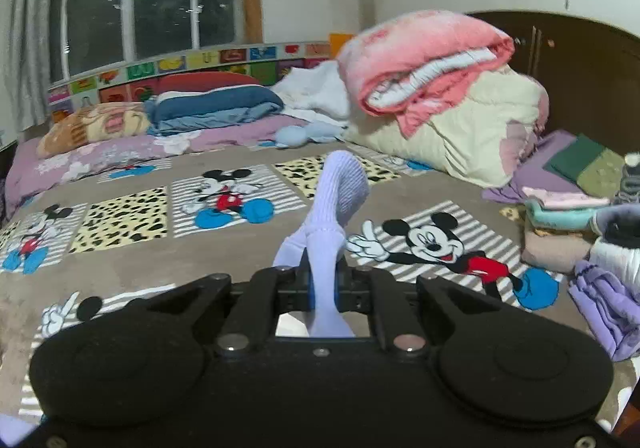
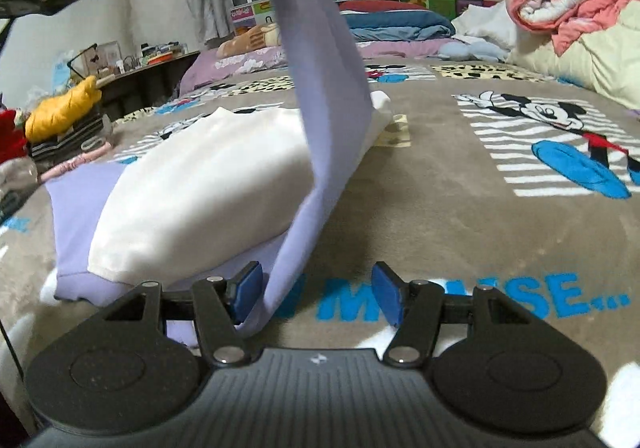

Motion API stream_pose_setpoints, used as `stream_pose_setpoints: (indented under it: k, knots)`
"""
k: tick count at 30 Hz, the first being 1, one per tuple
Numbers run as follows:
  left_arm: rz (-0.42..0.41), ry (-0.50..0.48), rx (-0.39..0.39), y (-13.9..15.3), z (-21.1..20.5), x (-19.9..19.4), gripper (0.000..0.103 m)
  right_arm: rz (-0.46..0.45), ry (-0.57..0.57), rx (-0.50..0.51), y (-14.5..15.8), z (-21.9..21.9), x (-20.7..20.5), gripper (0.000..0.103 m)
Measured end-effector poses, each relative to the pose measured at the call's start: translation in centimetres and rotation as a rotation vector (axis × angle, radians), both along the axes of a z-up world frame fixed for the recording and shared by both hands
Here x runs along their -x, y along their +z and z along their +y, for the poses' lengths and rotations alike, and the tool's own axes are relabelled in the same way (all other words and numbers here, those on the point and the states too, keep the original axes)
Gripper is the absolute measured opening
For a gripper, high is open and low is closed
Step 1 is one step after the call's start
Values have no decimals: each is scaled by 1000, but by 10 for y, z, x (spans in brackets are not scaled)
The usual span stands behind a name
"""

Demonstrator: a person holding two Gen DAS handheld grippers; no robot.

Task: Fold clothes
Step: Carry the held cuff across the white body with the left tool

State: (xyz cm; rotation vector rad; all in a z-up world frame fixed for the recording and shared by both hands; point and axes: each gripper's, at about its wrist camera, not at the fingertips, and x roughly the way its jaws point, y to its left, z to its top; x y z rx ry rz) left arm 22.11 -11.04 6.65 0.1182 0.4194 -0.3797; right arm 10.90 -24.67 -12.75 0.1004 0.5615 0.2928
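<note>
A lilac and white sweatshirt (image 2: 200, 183) lies on the Mickey Mouse blanket (image 2: 440, 215). One lilac sleeve (image 2: 320, 87) is pulled up from it toward the top of the right wrist view. My left gripper (image 1: 324, 284) is shut on that sleeve's ribbed cuff (image 1: 340, 187), which sticks out beyond the fingers above the bed. My right gripper (image 2: 316, 296) is open low over the blanket. The sleeve's lower fold hangs between its blue pads (image 2: 250, 294), beside the left one, and is not pinched.
Pink and cream quilts (image 1: 440, 87) are heaped at the bed's far right, with pillows (image 1: 212, 107) along the window side. A stack of folded clothes (image 1: 560, 215) sits at the right edge. A cluttered side table (image 2: 132, 59) and a yellow bundle (image 2: 60, 107) stand to the left.
</note>
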Motion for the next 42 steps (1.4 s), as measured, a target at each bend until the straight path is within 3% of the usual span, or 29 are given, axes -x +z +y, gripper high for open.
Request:
stream_pose_setpoints:
  k: [7,15,42]
  knots:
    - [7,80,11,-5,50,4,6,-26,16,89,-3,12,-1,64]
    - [46,165,4,-26,95,2,6,-30,23,111,-2,15,4,64]
    - [228,400,72,-145,197,17,6,-27,45,151,-1,22,14,65]
